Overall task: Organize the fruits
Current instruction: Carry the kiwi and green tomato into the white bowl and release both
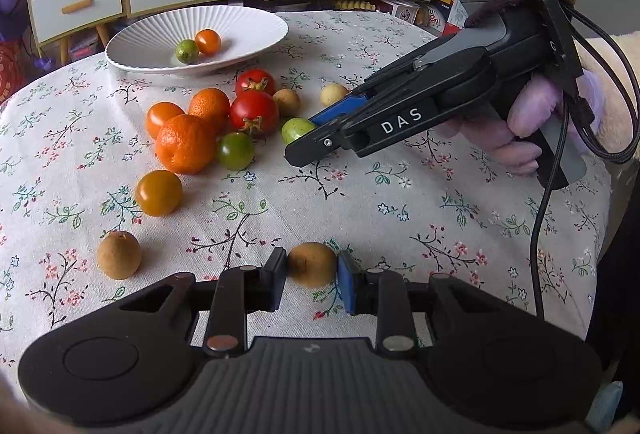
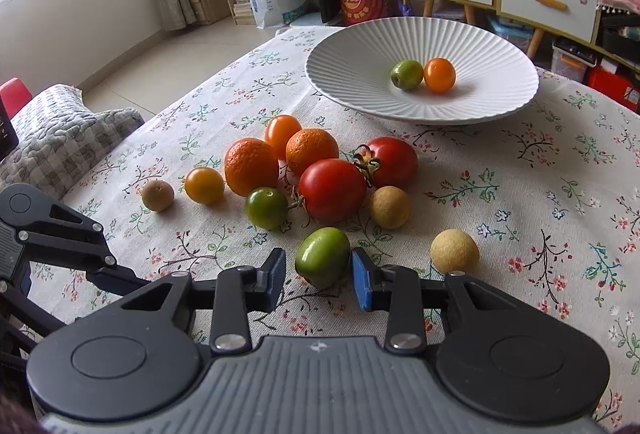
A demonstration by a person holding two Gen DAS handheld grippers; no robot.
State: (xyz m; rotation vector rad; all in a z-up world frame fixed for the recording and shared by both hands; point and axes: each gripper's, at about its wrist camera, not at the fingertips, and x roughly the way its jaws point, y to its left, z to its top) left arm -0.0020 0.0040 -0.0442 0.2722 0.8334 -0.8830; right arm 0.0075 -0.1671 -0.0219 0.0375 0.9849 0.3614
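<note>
My left gripper (image 1: 312, 268) is clenched on a brown longan (image 1: 312, 265), pads touching both its sides, just above the tablecloth (image 1: 400, 218) near the table's near edge. My right gripper (image 2: 318, 270) brackets a green oval fruit (image 2: 322, 257) with small gaps on either side, so it reads as released; the fruit's long axis tilts up toward the right finger. The white ribbed plate (image 2: 360, 81) near the far edge holds a green fruit (image 2: 407, 74) and an orange tomato (image 2: 439, 75), touching. Only the left view shows the right gripper's side profile and gloved hand (image 1: 524, 129); only the right view shows the floor and sofa (image 2: 60, 137).
</note>
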